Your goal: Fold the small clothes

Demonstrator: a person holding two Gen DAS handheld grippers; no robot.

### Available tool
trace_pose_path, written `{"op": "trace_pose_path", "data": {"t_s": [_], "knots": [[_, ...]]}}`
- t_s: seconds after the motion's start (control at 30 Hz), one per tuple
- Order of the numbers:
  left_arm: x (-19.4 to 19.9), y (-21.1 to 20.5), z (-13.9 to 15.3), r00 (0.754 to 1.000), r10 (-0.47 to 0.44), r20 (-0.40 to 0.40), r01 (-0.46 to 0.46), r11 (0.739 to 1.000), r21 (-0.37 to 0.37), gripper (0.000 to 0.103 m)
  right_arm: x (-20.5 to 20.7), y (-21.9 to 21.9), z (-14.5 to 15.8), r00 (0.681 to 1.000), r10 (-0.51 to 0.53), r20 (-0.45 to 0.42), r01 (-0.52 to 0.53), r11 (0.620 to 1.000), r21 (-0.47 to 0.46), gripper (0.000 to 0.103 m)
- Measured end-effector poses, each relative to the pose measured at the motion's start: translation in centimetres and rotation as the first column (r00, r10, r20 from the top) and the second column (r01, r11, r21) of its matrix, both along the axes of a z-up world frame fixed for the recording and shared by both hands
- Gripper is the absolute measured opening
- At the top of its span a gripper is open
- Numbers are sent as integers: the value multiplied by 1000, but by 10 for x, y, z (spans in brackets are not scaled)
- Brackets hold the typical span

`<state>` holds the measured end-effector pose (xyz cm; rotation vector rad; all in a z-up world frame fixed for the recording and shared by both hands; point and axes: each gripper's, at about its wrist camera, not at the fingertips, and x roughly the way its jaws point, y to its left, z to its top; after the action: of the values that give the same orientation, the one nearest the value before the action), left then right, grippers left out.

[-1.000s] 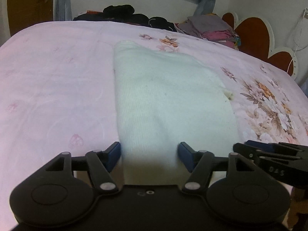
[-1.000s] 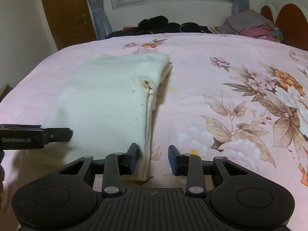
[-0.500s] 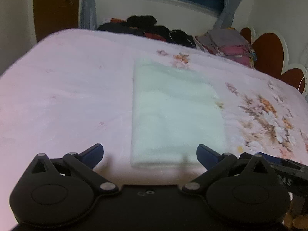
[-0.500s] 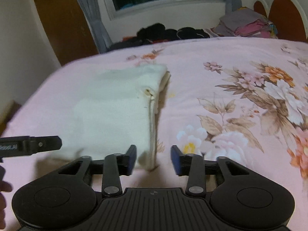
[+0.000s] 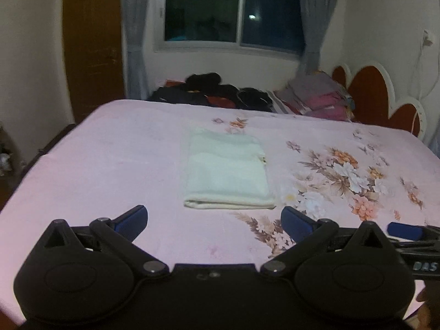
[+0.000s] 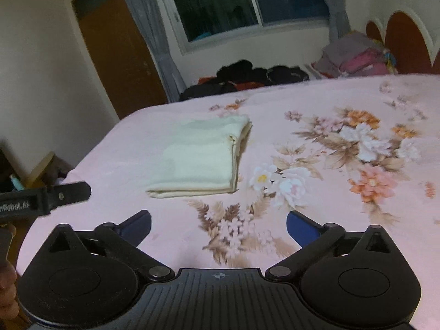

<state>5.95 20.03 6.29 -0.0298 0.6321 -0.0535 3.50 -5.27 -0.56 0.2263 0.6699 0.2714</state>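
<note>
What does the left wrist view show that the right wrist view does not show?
Only the left wrist view shows a white cable on the wall. Only the right wrist view shows a box beside the bed. Both show the folded cream cloth on the flowered sheet, the window, and open jaws with nothing between them; the right gripper is opening.

Both tools are matte black plastic. The left gripper [image 5: 214, 220] carries two round discs on its base, silver screw heads at the linkage pivots and blue pads [image 5: 295, 221] on the fingers. The right gripper [image 6: 218, 224] matches it, with a ribbed centre plate bearing a small crosshair mark. White lettering runs along the neighbouring tool's side in each view.
</note>
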Motion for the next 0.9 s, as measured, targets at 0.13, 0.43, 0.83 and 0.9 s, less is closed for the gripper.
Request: {"op": "trace_pose_path", "data": {"t_s": [0.13,0.43,0.83,0.9], "knots": [[-26,-6,10,1000,8,7,-8,1000,24,103,-36,0,27,998,-6,59,8,1000,-29,103],[-60,0,14,997,80,-10,-80,996,36,103,-79,13,56,986,-50,162,70,990,-124,103],[-73,4,24,995,101,11,-101,994,48,103,-88,21,56,983,-42,180,73,983,-167,103],[-72,4,24,995,100,12,-101,994,48,103,-88,20,56,982,-42,181,72,984,-162,103]]}}
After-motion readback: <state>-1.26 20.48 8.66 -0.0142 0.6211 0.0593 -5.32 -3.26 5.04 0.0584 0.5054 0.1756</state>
